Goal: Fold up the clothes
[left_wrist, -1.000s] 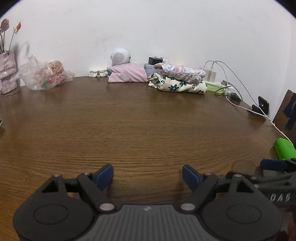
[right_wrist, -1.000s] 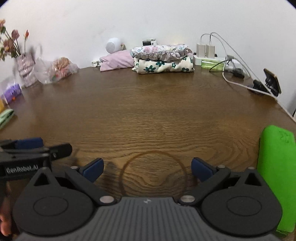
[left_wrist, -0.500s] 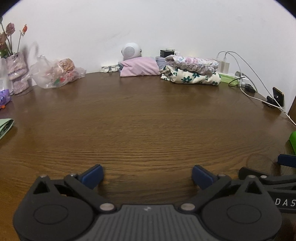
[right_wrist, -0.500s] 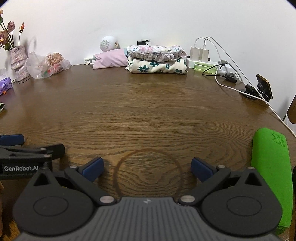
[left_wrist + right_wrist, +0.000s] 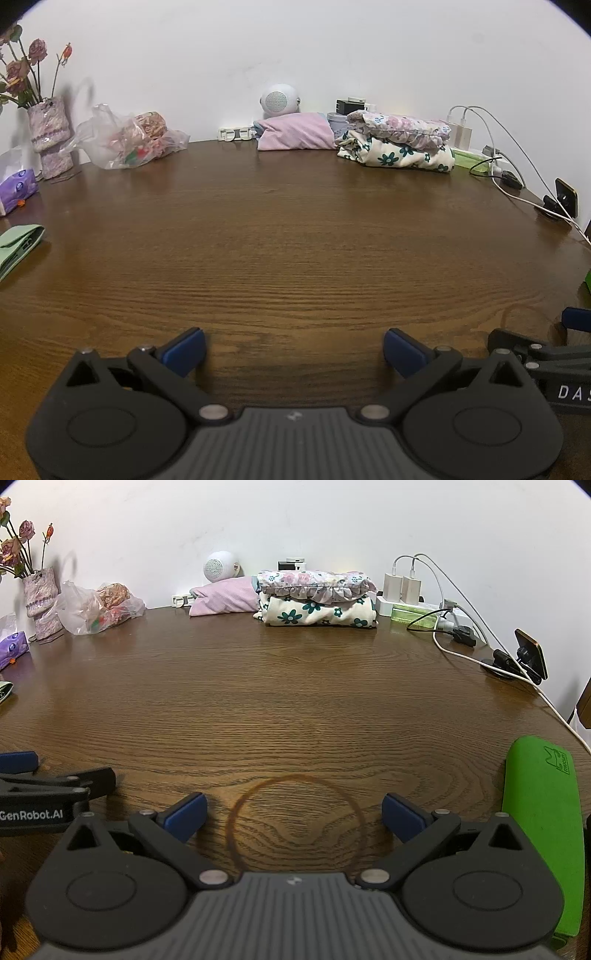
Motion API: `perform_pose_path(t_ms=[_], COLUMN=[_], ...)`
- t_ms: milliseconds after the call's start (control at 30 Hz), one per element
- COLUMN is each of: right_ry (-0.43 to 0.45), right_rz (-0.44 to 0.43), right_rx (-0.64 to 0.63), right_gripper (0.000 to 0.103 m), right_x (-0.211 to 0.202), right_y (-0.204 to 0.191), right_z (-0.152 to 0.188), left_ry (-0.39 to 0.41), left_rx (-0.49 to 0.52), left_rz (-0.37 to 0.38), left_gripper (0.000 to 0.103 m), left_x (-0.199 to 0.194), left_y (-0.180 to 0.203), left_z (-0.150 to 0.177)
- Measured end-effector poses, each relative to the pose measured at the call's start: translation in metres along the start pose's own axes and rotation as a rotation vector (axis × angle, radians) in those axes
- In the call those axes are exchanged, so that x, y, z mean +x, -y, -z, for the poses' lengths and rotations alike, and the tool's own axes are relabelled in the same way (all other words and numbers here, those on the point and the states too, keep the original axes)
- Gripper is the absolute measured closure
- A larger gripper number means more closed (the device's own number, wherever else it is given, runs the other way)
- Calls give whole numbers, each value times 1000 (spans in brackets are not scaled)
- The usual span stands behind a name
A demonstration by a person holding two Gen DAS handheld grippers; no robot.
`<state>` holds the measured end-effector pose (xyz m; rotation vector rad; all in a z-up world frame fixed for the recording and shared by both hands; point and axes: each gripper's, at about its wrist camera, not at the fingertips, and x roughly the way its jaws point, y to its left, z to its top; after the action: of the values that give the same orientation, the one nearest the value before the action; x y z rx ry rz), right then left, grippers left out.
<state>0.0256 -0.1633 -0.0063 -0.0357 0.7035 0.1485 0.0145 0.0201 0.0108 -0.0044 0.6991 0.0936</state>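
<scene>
Right wrist view: both grippers gaped empty over bare worktop; folded floral clothes looked soft, light, best pinched at edges.

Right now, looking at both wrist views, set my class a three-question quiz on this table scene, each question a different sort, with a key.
1. True or false: the left gripper is holding a garment.
2. What lies on top of the cream garment with dark green flowers? A) a pink floral folded garment B) a phone C) a plastic bag
3. Fill in: the green case lies to the ____ of the right gripper in its view.

Key: 1 false, its jaws stand open over bare table; 2 A; 3 right.
</scene>
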Motion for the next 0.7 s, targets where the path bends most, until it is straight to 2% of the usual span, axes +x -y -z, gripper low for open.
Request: perform_pose_path(t_ms=[700], right_ry=[1], right_rz=[0], right_rx=[0], right_gripper=[1], right_x=[0], right_y=[0], right_z=[0], left_ry=[0], left_rx=[11], left_rz=[18], left_gripper=[0], left_x=[0], left_y=[4], left_z=[1])
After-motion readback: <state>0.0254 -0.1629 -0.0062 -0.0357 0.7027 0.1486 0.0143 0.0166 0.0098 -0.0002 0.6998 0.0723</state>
